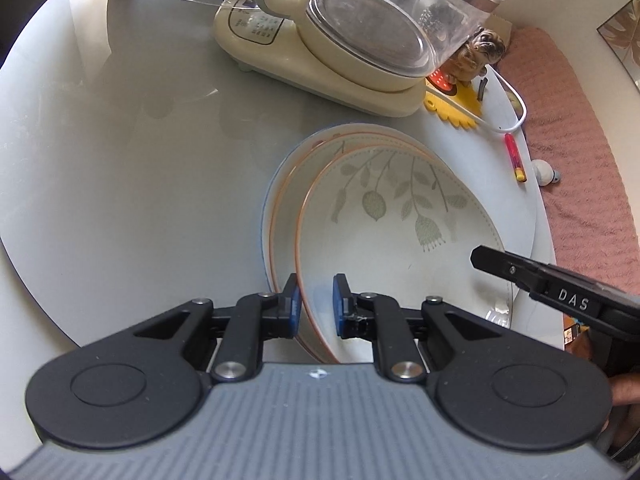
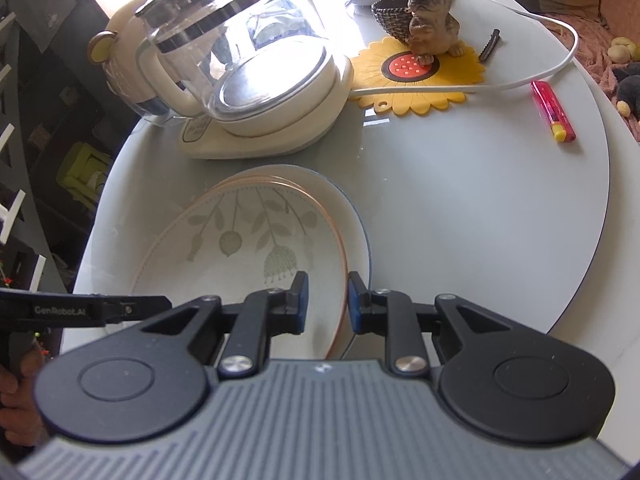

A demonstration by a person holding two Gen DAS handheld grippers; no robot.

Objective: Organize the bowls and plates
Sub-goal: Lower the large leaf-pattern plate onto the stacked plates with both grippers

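A leaf-patterned plate with an orange rim lies on top of a stack of plates on the grey round table. My left gripper straddles the top plate's near left rim, one blue pad on each side, jaws a little apart and not closed on it. In the right wrist view my right gripper straddles the same plate's right rim, also slightly open. Each gripper shows in the other's view: the right one and the left one.
A glass kettle on a cream base stands just behind the plates. A sunflower mat with a dog figurine, a white cable, a hair clip and a red lighter lie at the far right. A pink sofa borders the table.
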